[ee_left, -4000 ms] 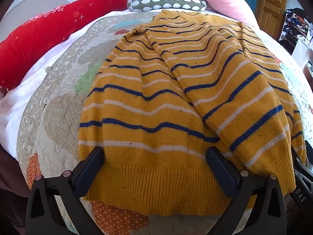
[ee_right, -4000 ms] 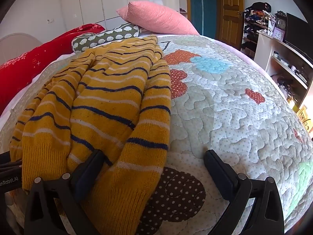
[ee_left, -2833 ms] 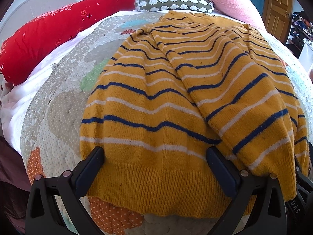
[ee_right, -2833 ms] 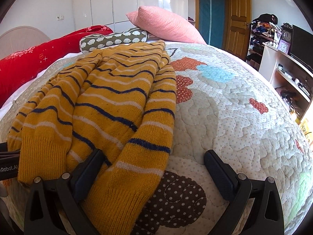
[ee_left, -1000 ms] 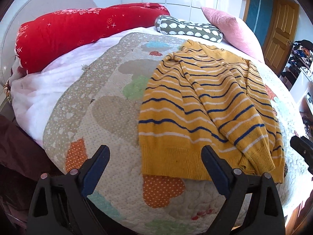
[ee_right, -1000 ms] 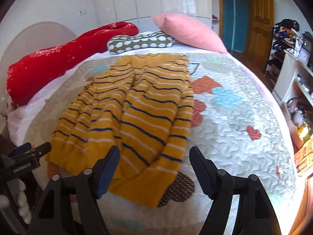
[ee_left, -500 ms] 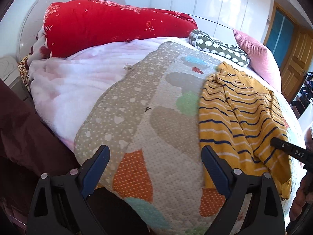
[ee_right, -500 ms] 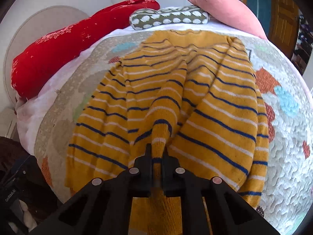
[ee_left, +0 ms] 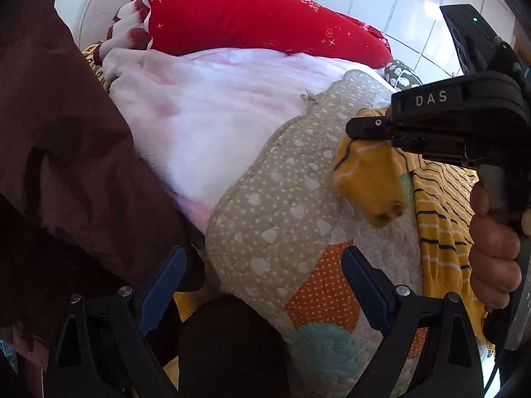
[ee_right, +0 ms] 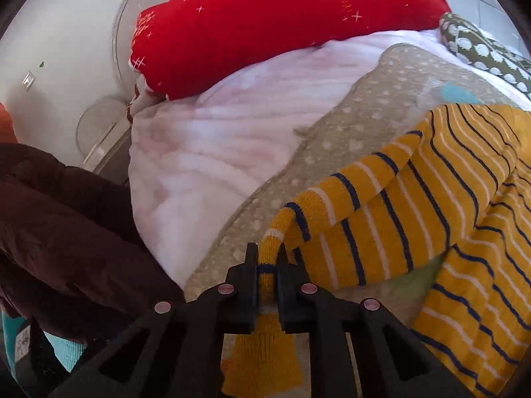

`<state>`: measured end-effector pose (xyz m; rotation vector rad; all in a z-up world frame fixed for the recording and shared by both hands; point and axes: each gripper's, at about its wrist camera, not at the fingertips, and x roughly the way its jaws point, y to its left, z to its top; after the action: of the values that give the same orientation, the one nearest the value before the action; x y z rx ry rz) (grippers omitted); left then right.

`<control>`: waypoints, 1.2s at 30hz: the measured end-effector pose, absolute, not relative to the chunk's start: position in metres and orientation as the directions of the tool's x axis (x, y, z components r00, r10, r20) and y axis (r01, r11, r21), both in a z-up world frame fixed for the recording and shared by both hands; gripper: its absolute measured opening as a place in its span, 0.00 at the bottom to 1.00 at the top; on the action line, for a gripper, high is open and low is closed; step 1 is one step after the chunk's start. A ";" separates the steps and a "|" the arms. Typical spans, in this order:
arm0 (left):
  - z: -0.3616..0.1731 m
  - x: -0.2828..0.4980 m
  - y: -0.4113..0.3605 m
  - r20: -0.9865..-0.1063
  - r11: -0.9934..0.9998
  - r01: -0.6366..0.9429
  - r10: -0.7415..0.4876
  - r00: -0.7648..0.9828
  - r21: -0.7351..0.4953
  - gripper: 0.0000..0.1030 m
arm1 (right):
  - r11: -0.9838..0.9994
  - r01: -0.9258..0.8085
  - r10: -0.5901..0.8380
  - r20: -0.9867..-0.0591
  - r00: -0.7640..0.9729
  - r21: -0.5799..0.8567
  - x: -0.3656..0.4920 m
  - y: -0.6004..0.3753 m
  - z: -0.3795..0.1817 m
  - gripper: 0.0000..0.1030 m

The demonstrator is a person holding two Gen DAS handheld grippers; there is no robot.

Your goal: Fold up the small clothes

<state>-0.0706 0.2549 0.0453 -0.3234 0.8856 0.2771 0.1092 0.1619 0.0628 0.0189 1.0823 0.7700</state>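
A mustard-yellow sweater with navy and white stripes (ee_right: pixel 464 199) lies on the patterned quilt (ee_right: pixel 375 99). My right gripper (ee_right: pixel 267 258) is shut on the sweater's sleeve cuff (ee_right: pixel 265 348) and holds the sleeve stretched out to the left, off the body. In the left wrist view the right gripper (ee_left: pixel 371 129) hangs above the quilt with the yellow cuff (ee_left: pixel 368 179) dangling from it, and the sweater body (ee_left: pixel 441 205) lies at the right. My left gripper (ee_left: pixel 262 278) is open and empty at the near bed edge.
A red bolster (ee_right: pixel 282 26) and a pale pink blanket (ee_right: pixel 215 152) fill the left of the bed. A green patterned pillow (ee_right: pixel 481 53) lies at the far end. A dark maroon garment (ee_left: pixel 66 165) hangs at the left. The quilt's near corner (ee_left: pixel 298 248) drops off.
My right gripper, shut on the sleeve cuff, has pulled the sleeve left, away from the sweater body. My left gripper has swung left, away from the sweater, and stays open.
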 end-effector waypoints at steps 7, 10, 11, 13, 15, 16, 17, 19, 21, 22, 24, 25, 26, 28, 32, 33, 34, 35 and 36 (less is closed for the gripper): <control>0.052 -0.067 0.222 -0.771 0.944 -0.244 -0.017 0.637 -0.223 0.92 | 0.843 -0.468 0.489 -0.743 0.457 0.267 0.062 0.053 0.086 0.40; 0.050 -0.065 0.202 -0.773 0.950 -0.200 -0.063 0.631 -0.240 0.92 | 0.941 -0.316 0.296 -0.757 0.582 0.124 0.038 -0.034 0.086 0.47; 0.049 -0.064 0.196 -0.777 0.950 -0.189 -0.077 0.625 -0.247 0.92 | 0.961 -0.264 0.230 -0.767 0.599 0.083 0.033 -0.060 0.083 0.47; 0.047 -0.061 0.183 -0.786 0.952 -0.168 -0.104 0.609 -0.256 0.92 | 0.982 -0.188 0.118 -0.790 0.602 0.003 0.022 -0.103 0.074 0.47; 0.048 -0.060 0.171 -0.790 0.954 -0.150 -0.122 0.600 -0.261 0.92 | 0.988 -0.152 0.085 -0.800 0.594 -0.008 0.013 -0.130 0.066 0.47; 0.048 -0.062 0.165 -0.791 0.955 -0.141 -0.128 0.599 -0.262 0.92 | 0.989 -0.145 0.096 -0.802 0.589 0.011 0.009 -0.138 0.063 0.47; 0.050 -0.062 0.161 -0.791 0.956 -0.133 -0.134 0.597 -0.263 0.92 | 0.989 -0.143 0.113 -0.803 0.585 0.035 0.007 -0.145 0.060 0.47; 0.054 -0.064 0.152 -0.792 0.960 -0.121 -0.133 0.596 -0.252 0.92 | 0.984 -0.153 0.163 -0.797 0.581 0.089 0.003 -0.146 0.054 0.47; 0.058 -0.065 0.145 -0.791 0.966 -0.105 -0.130 0.598 -0.238 0.92 | 0.976 -0.173 0.208 -0.794 0.571 0.132 0.002 -0.141 0.049 0.48; 0.059 -0.065 0.143 -0.792 0.968 -0.098 -0.127 0.598 -0.229 0.92 | 0.972 -0.182 0.225 -0.794 0.564 0.147 0.003 -0.130 0.043 0.49; 0.062 -0.063 0.138 -0.791 0.972 -0.082 -0.128 0.598 -0.220 0.92 | 0.969 -0.194 0.237 -0.804 0.545 0.155 0.000 -0.116 0.032 0.49; 0.063 -0.062 0.136 -0.792 0.974 -0.076 -0.127 0.598 -0.213 0.92 | 0.970 -0.192 0.230 -0.812 0.537 0.147 -0.002 -0.112 0.024 0.49; 0.063 -0.060 0.133 -0.794 0.977 -0.069 -0.124 0.596 -0.204 0.92 | 0.972 -0.187 0.220 -0.817 0.534 0.139 -0.003 -0.110 0.019 0.49; 0.063 -0.055 0.129 -0.796 0.979 -0.052 -0.128 0.592 -0.196 0.92 | 0.975 -0.170 0.211 -0.817 0.536 0.141 -0.007 -0.115 0.013 0.12; 0.061 -0.043 0.122 -0.799 0.981 -0.028 -0.140 0.584 -0.192 0.92 | 0.956 -0.080 0.273 -0.754 0.597 0.283 -0.017 -0.164 0.035 0.05; 0.060 -0.040 0.121 -0.800 0.980 -0.025 -0.145 0.583 -0.196 0.92 | 0.956 -0.040 0.250 -0.735 0.630 0.291 -0.020 -0.181 0.044 0.05; 0.058 -0.036 0.121 -0.801 0.979 -0.023 -0.152 0.579 -0.202 0.92 | 0.953 0.012 0.218 -0.716 0.663 0.301 -0.024 -0.202 0.053 0.05; 0.055 -0.033 0.121 -0.805 0.978 -0.023 -0.159 0.572 -0.209 0.92 | 0.953 0.081 0.157 -0.703 0.694 0.293 -0.027 -0.225 0.060 0.05; 0.053 -0.030 0.122 -0.809 0.976 -0.024 -0.165 0.564 -0.216 0.92 | 0.952 0.175 0.054 -0.701 0.711 0.251 -0.029 -0.248 0.067 0.05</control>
<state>-0.0300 0.1216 0.0525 -0.2117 0.9702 -0.0842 -0.0294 -0.2477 0.0666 0.3112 0.7802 -0.0680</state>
